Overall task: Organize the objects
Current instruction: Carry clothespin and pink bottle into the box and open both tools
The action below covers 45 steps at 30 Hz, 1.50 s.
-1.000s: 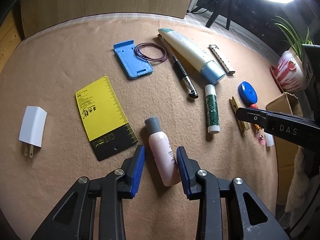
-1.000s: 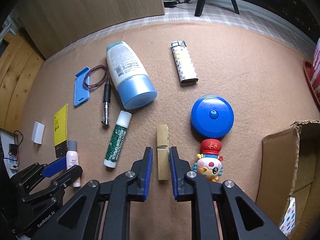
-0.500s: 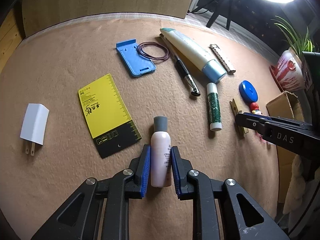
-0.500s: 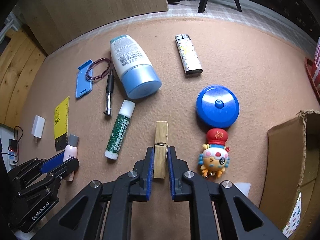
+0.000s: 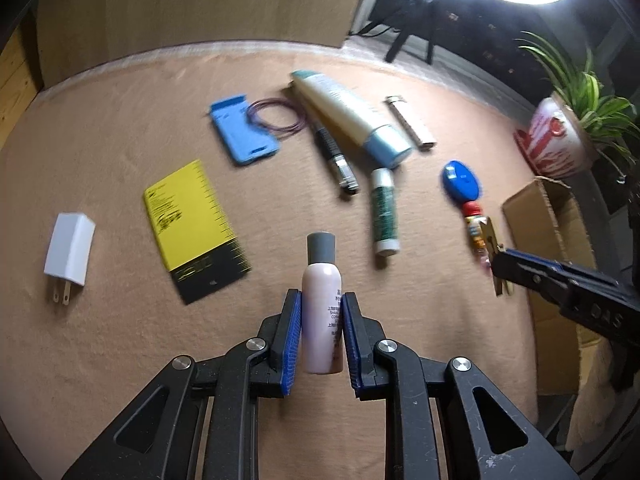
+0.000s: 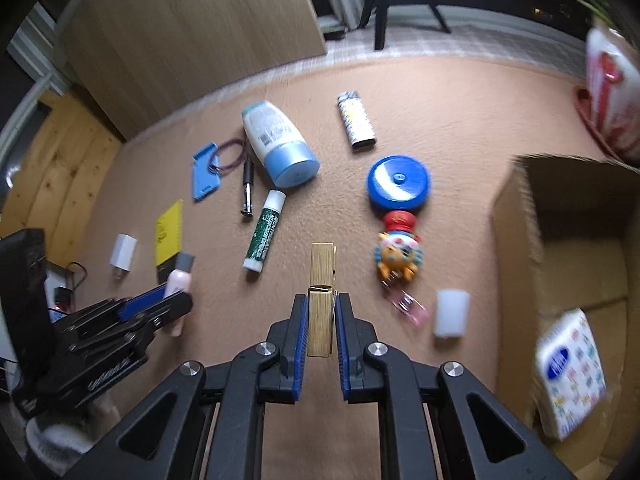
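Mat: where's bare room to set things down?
Bare mat lies beyond the white charger and yellow card, and between lighter and cardboard box. Crowded: blue holder through tube to glue stick.

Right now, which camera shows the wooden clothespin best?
The right wrist view: the wooden clothespin sits centred and sharp in the right gripper. The left wrist view shows it only small and blurred at the right edge.
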Tool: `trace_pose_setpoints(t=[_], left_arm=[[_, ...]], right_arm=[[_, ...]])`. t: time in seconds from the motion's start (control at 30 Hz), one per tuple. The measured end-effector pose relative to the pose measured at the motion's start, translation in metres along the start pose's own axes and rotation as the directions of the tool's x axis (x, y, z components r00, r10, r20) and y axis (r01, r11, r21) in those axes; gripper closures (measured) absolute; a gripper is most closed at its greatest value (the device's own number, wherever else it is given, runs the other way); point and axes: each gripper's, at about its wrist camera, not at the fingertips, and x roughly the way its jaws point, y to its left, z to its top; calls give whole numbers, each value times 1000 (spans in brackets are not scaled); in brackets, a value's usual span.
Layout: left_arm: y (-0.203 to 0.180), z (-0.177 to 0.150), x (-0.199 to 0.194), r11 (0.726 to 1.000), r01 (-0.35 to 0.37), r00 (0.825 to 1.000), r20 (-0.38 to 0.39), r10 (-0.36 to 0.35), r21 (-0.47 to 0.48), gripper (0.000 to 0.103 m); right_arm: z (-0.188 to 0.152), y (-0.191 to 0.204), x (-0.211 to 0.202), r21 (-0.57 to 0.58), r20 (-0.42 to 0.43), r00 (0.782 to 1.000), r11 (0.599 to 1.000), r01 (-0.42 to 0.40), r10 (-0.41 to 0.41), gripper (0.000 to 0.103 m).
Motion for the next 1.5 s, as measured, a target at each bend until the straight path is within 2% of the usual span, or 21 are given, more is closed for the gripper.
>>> trace_pose_setpoints(t=[0.3,0.5,0.73,0.9,1.03,1.13,1.17,1.2,1.27,1.33,1.5], left_arm=[[-68,13,-14,990,71,996,38,-77,120,82],[-121,20,-19,970,124,990,44,-136,208,82],[-183,28,-15,940,173,981,36,-192,295,82],[-223,34,-3,921,183,978,29,-206,343,82],[-249,40,11,917,170,981,30,-193,361,82],[-264,45,22,912,166,982,26,-189,375,81],[-269,46,25,910,160,983,24,-182,383,80],[-274,48,29,912,139,987,22,-160,386,63],[-276,52,31,925,110,989,48,-137,364,39],[-272,57,27,942,87,987,97,-124,325,39],[-237,58,8,983,47,981,178,-79,180,39]], right_arm=[[-25,-44,-63,55,106,993,998,39,-45,91],[-44,-81,-93,121,147,984,989,81,-99,91],[-64,-119,-110,191,160,976,975,115,-146,91],[-71,-138,-117,210,163,974,970,121,-157,91],[-72,-152,-122,206,161,975,971,120,-155,91],[-69,-162,-123,184,174,976,978,97,-129,90],[-69,-164,-124,175,181,976,980,90,-122,89],[-68,-166,-124,167,179,978,983,79,-109,74],[-68,-171,-122,165,165,984,985,43,-70,54],[-69,-175,-120,171,157,986,985,34,-61,53],[-58,-166,-109,130,94,989,987,99,-111,53]])
